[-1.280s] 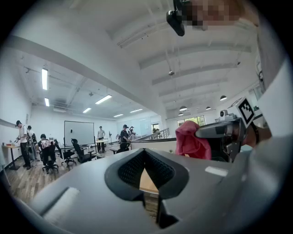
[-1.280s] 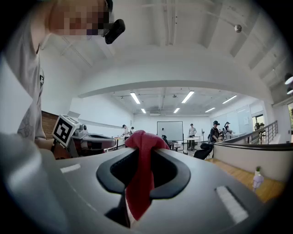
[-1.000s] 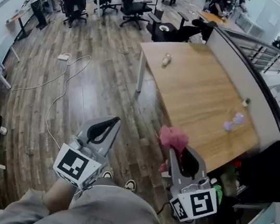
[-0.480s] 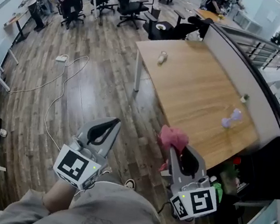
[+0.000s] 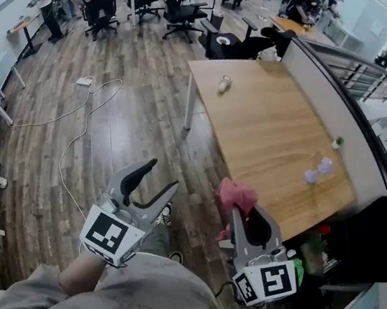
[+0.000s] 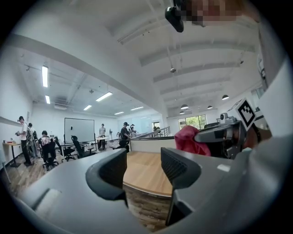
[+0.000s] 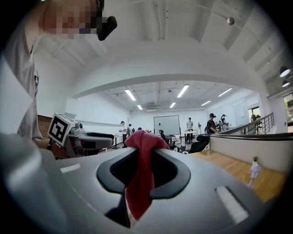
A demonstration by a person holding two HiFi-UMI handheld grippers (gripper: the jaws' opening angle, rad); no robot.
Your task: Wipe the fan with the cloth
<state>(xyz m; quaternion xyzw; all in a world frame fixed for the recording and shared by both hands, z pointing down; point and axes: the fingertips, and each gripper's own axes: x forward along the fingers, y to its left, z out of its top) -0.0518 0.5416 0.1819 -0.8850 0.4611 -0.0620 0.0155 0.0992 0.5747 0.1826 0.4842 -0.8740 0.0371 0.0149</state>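
My right gripper (image 5: pixel 244 213) is shut on a pink cloth (image 5: pixel 237 193), which bunches above the jaws and hangs down between them (image 7: pixel 139 178). It is held level, just short of the near edge of the wooden table (image 5: pixel 270 133). A small lilac object (image 5: pixel 319 170), possibly the fan, stands on the table's far right side, well away from both grippers. My left gripper (image 5: pixel 163 174) is over the floor to the left of the table. Its jaws are opening, and nothing is between its fingers (image 6: pixel 112 170). The left gripper view also shows the cloth (image 6: pixel 190 139).
A small pale object (image 5: pixel 224 84) sits near the table's far left corner and another (image 5: pixel 337 142) by the partition wall (image 5: pixel 334 92). A white cable (image 5: pixel 85 126) trails over the wood floor. Office chairs (image 5: pixel 177 6) and people stand at the back.
The left gripper's jaws, shut in the earlier frames, now stand apart. The right gripper keeps its hold on the cloth. Both grippers have stayed in nearly the same place.
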